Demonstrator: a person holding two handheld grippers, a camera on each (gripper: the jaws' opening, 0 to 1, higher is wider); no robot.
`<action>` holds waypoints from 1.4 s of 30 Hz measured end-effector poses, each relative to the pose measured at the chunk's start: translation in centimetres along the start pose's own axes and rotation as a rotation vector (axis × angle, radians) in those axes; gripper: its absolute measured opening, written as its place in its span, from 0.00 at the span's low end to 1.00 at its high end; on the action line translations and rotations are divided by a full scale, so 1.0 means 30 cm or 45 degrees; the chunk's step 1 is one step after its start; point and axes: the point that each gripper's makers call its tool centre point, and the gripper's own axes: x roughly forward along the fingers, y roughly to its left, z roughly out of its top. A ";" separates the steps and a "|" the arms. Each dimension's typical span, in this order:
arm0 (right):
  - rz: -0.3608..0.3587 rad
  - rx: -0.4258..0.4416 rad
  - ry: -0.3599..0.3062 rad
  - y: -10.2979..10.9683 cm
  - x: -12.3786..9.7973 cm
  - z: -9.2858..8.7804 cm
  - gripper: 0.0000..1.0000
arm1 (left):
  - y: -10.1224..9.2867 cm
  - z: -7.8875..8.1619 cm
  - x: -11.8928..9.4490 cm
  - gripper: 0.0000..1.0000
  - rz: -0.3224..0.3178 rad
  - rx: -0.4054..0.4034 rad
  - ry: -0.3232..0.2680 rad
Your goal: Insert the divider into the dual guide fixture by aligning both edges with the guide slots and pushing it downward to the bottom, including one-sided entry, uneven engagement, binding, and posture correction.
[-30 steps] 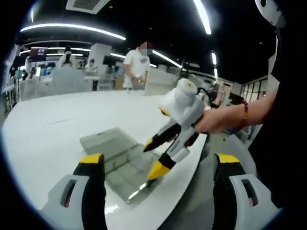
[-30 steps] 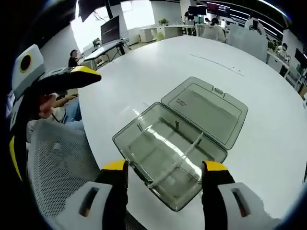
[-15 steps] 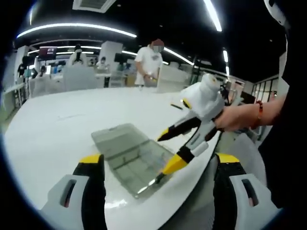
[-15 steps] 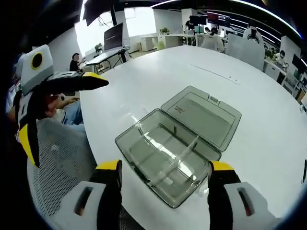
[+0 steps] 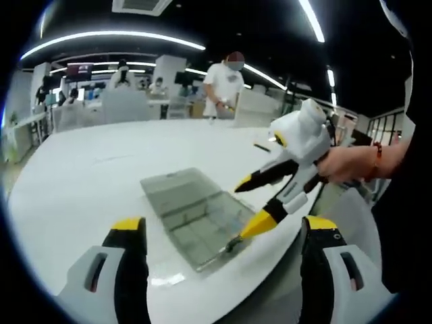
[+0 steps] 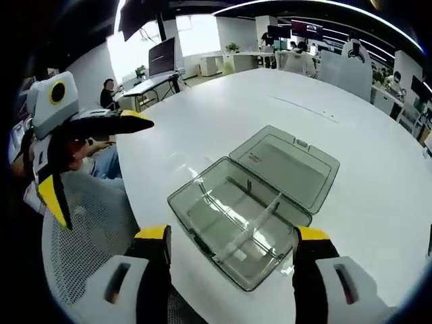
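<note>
While both grippers hover off the near edge of the round white table (image 6: 223,108), the smoky clear plastic box (image 6: 233,223) lies open on it close to that edge, its lid (image 6: 287,165) folded flat on the far side. Inside the box, in the right gripper view, a clear divider (image 6: 253,219) runs from near to far across the tray; whether it sits fully down in its guide slots cannot be told.

The right gripper (image 6: 229,239) has its yellow-tipped jaws spread wide, framing the box's near part from above, with nothing between them. The left gripper (image 6: 88,148) shows at the left of that view, off the table's edge, over a mesh chair (image 6: 81,236), jaws apart.

From the left gripper view, the left gripper (image 5: 221,228) is likewise spread and empty, and the right gripper (image 5: 260,202) reaches in from the right, its lower yellow tip just above the box's (image 5: 192,216) near right corner. A person in a white shirt (image 5: 224,81) stands beyond the table.
</note>
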 end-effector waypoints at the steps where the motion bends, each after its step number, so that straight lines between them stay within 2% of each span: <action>1: 0.003 0.000 -0.004 0.001 -0.002 0.000 0.71 | 0.002 0.000 -0.003 0.93 0.011 -0.002 -0.004; 14: 0.034 -0.007 -0.039 0.026 -0.033 -0.018 0.71 | 0.029 -0.027 -0.019 0.93 0.093 -0.011 0.033; 25: 0.033 -0.005 -0.087 0.022 -0.071 0.011 0.70 | 0.072 -0.047 -0.037 0.92 0.155 -0.023 0.073; 32: -0.015 0.020 -0.108 -0.010 -0.104 0.004 0.69 | 0.103 -0.054 -0.040 0.92 0.205 -0.049 0.074; 42: -0.073 0.051 -0.178 -0.032 -0.170 0.018 0.68 | 0.137 -0.092 -0.043 0.91 0.258 -0.072 0.109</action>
